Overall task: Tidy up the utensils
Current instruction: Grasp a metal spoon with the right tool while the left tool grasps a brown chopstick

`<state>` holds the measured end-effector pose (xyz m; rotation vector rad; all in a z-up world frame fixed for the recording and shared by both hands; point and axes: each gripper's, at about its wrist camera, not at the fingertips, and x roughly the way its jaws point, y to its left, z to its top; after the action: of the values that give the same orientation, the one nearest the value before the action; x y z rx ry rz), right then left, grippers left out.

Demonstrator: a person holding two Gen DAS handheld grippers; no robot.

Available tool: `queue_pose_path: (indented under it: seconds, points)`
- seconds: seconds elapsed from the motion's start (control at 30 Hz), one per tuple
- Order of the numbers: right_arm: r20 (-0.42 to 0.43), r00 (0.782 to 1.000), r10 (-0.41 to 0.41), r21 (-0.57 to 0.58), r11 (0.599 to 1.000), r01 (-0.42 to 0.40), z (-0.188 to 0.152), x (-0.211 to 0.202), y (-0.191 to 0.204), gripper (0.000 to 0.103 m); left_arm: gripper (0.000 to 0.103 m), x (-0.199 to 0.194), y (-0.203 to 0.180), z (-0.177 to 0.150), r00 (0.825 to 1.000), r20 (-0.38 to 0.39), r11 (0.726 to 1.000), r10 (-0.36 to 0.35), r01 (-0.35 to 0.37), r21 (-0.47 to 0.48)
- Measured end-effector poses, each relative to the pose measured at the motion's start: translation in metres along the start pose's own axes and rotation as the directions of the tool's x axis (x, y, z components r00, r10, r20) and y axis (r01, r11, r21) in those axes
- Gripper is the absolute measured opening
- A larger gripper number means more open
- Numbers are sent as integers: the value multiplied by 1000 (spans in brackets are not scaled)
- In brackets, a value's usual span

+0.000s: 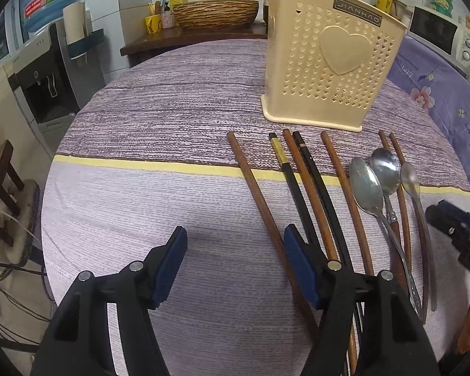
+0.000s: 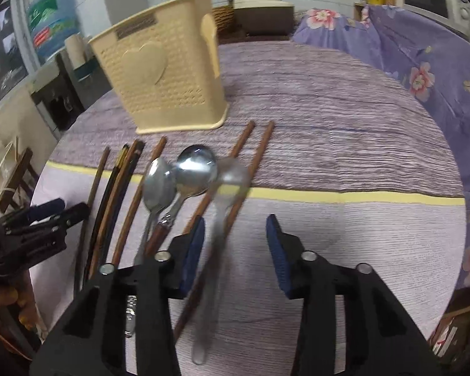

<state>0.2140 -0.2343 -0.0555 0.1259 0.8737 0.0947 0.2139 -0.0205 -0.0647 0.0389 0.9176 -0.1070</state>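
The counter [image 1: 172, 119] wears a purple striped cloth with a yellow band across it. Beyond both tongs stands a cream plastic utensil holder [image 1: 326, 62], upright, perforated with small hearts and bearing one large raised heart on its front. Between it and the tongs lie the utensils in a rough row: brown wooden chopsticks [image 1: 257, 188], two black chopsticks [image 1: 316, 181], one with a gold band near its end, and three metal spoons [image 1: 368, 185], the middle one with a brown handle. The left tongs [image 1: 235, 269] stand apart with nothing between the pads, their right pad just above the leftmost chopsticks. The right tongs [image 2: 235, 250] are also apart; a blurred slim spoon [image 2: 222, 219] lies between the pads, not pressed.
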Motion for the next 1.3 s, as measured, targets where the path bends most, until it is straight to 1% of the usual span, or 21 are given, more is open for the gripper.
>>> queue_pose_path:
  seconds: [0.07, 0.13, 0.17, 0.2, 0.23, 0.37, 0.43, 0.5, 0.6, 0.67, 0.73, 0.77, 0.8, 0.83, 0.87, 0.9, 0.97, 1.1, 1.17, 1.27, 1.3]
  points:
    - [-12, 1000, -12, -25, 1000, 12, 1, 7, 9, 32, 64, 2, -1, 1, 1000, -6, 1000, -2, 2, 1]
    - [-30, 999, -28, -37, 999, 27, 3, 14, 13, 22, 64, 4, -3, 2, 1000, -5, 1000, 10, -10, 10]
    - [-26, 999, -39, -42, 998, 38, 4, 16, 14, 20, 64, 4, -5, 2, 1000, -4, 1000, 17, -17, 20]
    - [-27, 998, -52, -45, 998, 50, 5, 17, 15, 14, 64, 5, -6, 3, 1000, -2, 999, 21, -21, 25]
    - [-27, 998, -52, -39, 998, 51, 6, 18, 14, 11, 64, 5, -6, 3, 1000, -2, 999, 22, -22, 26]
    - [-1, 999, -35, 8, 999, 35, 7, 12, 4, 8, 64, 6, -1, 6, 1000, -4, 1000, 18, -17, 20]
    - [22, 999, -46, 41, 998, 45, 8, 4, -7, 8, 64, 8, 3, 9, 1000, -6, 1000, 25, -25, 12]
    - [34, 997, -73, 64, 995, 71, 9, -2, -19, 8, 64, 11, 8, 13, 1000, -11, 1000, 26, -26, 3]
    - [19, 992, -124, 106, 987, 121, 9, -1, -43, 8, 64, 15, 11, 21, 999, -23, 1000, 25, -25, 2]
    - [-1, 992, -125, 115, 986, 125, 8, 3, -53, 8, 64, 18, 11, 25, 999, -32, 1000, 22, -22, 5]
    - [-3, 991, -131, 89, 987, 130, 7, 6, -54, 11, 64, 20, 11, 28, 999, -39, 1000, 25, -24, 11]
    - [-4, 991, -135, 71, 988, 135, 7, 7, -53, 15, 64, 21, 10, 29, 999, -41, 1000, 26, -26, 16]
    - [-9, 991, -132, 58, 990, 133, 8, 7, -51, 27, 64, 22, 9, 30, 999, -42, 999, 29, -28, 21]
    - [-16, 991, -131, 50, 990, 131, 10, 7, -51, 54, 64, 22, 10, 30, 999, -44, 999, 28, -27, 23]
    - [-10, 992, -129, 45, 991, 129, 9, 5, -50, 63, 64, 22, 11, 30, 999, -47, 1000, 23, -22, 20]
    - [2, 992, -127, 34, 991, 127, 9, 1, -49, 65, 64, 21, 13, 29, 999, -49, 1000, 18, -17, 11]
    - [-2, 990, -139, -14, 990, 139, 11, -1, -46, 65, 64, 18, 18, 27, 999, -49, 1000, 9, -9, -8]
    - [-57, 987, -150, -58, 988, 146, 17, 12, -47, 64, 64, 18, 21, 27, 998, -63, 1000, 14, -14, -8]
    - [-70, 985, -160, -57, 986, 156, 19, 17, -49, 59, 64, 20, 19, 29, 997, -74, 1000, 18, -18, -2]
    - [-73, 986, -148, -46, 988, 145, 24, 21, -52, 56, 63, 26, 15, 36, 996, -85, 1000, 25, -25, 11]
    - [-74, 986, -152, -46, 988, 149, 26, 22, -51, 53, 63, 29, 14, 40, 995, -90, 1000, 30, -29, 12]
